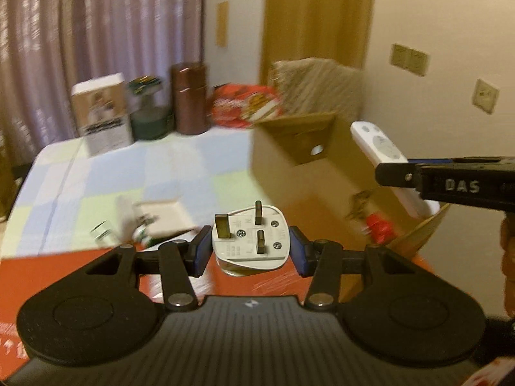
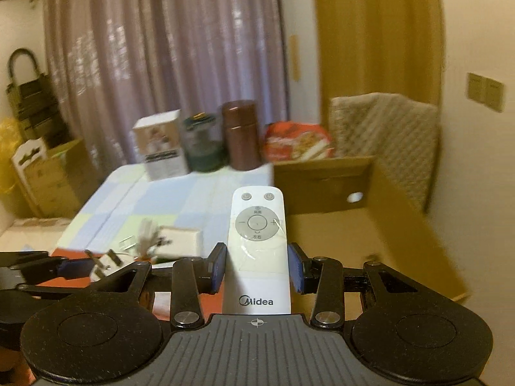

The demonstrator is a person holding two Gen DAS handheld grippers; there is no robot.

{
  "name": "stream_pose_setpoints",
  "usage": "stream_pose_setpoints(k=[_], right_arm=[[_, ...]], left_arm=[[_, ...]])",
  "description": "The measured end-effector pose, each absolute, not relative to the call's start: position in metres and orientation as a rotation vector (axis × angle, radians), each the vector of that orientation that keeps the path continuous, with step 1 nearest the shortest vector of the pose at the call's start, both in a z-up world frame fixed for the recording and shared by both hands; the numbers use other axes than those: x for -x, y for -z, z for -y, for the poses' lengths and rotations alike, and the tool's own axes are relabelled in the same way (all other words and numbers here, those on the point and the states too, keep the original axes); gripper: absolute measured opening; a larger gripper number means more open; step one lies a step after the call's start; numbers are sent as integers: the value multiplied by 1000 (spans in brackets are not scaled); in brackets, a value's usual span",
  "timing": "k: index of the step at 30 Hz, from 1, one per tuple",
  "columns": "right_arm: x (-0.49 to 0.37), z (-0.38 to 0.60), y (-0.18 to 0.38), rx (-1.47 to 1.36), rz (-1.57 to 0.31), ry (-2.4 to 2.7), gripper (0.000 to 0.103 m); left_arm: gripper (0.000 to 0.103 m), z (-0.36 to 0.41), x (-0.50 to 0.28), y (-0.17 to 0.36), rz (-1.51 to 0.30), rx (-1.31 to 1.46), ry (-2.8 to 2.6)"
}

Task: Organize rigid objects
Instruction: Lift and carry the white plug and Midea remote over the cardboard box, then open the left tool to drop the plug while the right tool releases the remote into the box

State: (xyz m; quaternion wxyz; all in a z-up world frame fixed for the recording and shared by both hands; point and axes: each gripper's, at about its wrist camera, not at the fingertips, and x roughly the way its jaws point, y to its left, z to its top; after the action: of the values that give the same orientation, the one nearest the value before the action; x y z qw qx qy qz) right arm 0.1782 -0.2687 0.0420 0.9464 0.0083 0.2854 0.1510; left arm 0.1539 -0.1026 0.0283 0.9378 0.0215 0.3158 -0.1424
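A: Left claw (image 1: 249,246)?
B: Clamped on a white three-pin plastic plug (image 1: 249,241), prongs up, above the red surface.

A: Right claw (image 2: 257,268)?
B: Gripping a white slim plastic remote control (image 2: 257,241), beside the open brown cardboard box (image 2: 370,225).

I am seeing a white plug (image 1: 249,239), white remote (image 2: 257,251), brown box (image 2: 370,212), and pastel-checked surface (image 1: 145,167).

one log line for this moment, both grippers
left gripper: shut on plug | right gripper: shut on remote | both above table, cardboard box open to the right
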Motion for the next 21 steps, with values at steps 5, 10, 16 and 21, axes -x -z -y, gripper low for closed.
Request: stream_pose_setpoints(k=[5,10,16,21], right_arm=[[-199,321,-47,-31,-602,-238,37],[-219,359,-37,-63,-638,-201,37],[-230,380,-22,-83,-671,-192,37],[-237,388,-11,-99,-695,-194,37]], left_arm=[[45,154,-169,-38,-623,-72,371],[45,195,-184,-32,-629,-98,435],[45,223,-199,-16,-661,-134,470],[45,230,-207,-3,-685,-150,476]])
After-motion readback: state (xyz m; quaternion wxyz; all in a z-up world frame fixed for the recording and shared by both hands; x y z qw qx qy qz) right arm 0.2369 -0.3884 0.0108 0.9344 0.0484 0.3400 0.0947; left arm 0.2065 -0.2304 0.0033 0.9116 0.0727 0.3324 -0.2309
